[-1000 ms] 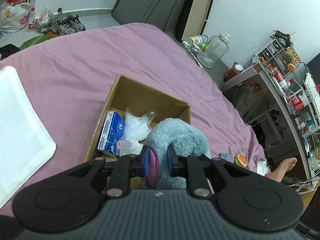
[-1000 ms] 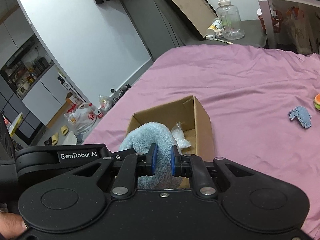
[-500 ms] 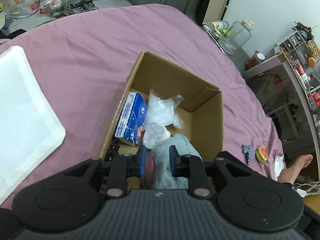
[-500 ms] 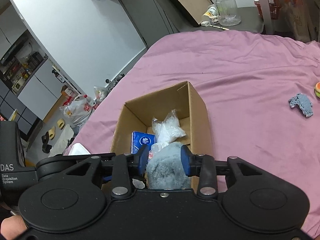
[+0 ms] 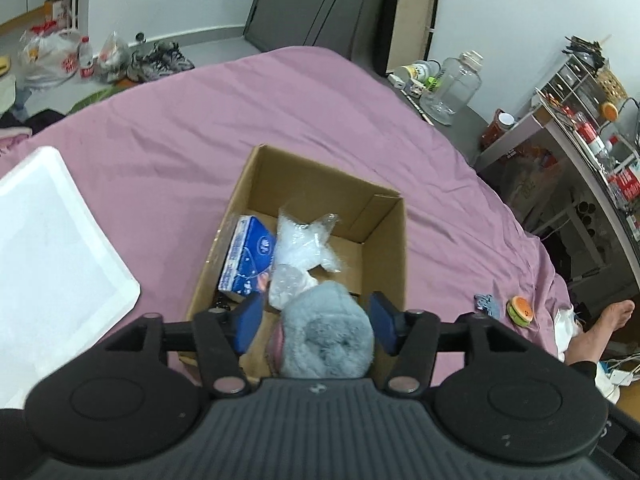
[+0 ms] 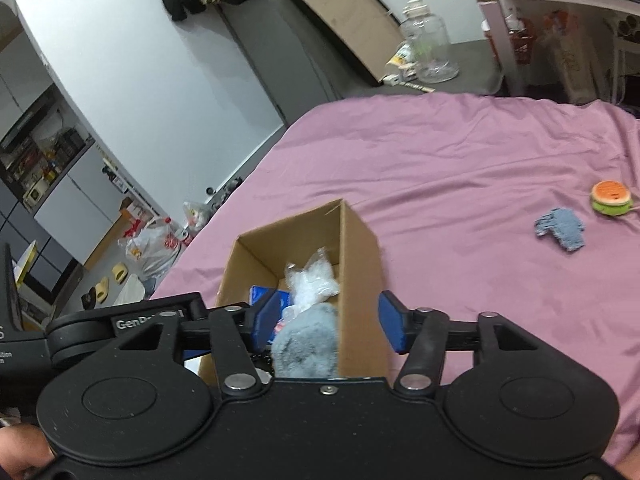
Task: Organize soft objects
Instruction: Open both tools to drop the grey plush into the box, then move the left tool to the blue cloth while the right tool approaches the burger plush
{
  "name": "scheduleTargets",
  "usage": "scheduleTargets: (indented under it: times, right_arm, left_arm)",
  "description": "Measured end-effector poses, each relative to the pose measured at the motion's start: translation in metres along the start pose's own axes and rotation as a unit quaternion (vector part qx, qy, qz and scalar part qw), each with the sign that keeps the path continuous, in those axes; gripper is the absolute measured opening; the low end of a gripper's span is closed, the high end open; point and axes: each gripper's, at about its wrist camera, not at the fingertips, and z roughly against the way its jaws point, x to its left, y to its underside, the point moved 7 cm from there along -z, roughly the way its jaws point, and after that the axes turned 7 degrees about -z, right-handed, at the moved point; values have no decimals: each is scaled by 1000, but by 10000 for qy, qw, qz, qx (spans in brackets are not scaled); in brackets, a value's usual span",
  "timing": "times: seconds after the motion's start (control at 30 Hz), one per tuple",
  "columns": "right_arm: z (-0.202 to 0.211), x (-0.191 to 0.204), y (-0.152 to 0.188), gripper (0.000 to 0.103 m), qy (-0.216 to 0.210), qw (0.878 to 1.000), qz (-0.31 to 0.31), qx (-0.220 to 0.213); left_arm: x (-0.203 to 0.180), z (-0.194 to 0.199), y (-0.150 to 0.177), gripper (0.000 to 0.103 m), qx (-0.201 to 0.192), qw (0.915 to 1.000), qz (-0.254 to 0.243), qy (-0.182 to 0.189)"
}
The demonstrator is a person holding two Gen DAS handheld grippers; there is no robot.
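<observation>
Left gripper [image 5: 316,322]: your fingers are spread wide, gripping nothing.
Right gripper [image 6: 326,324]: yours is spread wide too, empty.
Grey plush toy [image 5: 330,330]: loose between both finger pairs, inside the cardboard box [image 5: 386,248].
Blue cloth [image 6: 560,229]: well right of your right fingers, on the bed.

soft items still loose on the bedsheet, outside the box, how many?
2. A small blue knitted piece and a burger-shaped toy lie side by side on the purple sheet, right of the cardboard box. Others could sit out of frame.
</observation>
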Motion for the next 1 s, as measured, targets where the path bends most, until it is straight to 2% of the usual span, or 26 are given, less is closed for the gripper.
scheduleTargets:
  times: [0.13,0.2,0.43,0.63,0.83,1.0]
  right_arm:
    - [16,-16,-6,81,66,9998,-69,-170]
    - [20,-23,-7,86,121,9996,-76,-226]
    - [35,-54,-9,92,228,9990,-221,-317]
    - [51,-87,-15,97,344,9978,-274,-487]
    - [66,-121,-20,97,498,9960,-14,-744]
    - [69,-149,-28,97,523,9952,-176,-804]
  left_arm:
    - [-14,10,1,76,-208,9996,-134,-163]
    - [-22,14,1,84,-297,9990,-231,-238]
    - [-50,21,5,90,-471,9948,-635,-644]
    - [-73,20,12,90,-414,9944,-743,-631]
    - [-101,15,20,90,-365,9928,-946,-635]
    - [-125,7,27,90,-323,9913,-1108,-629]
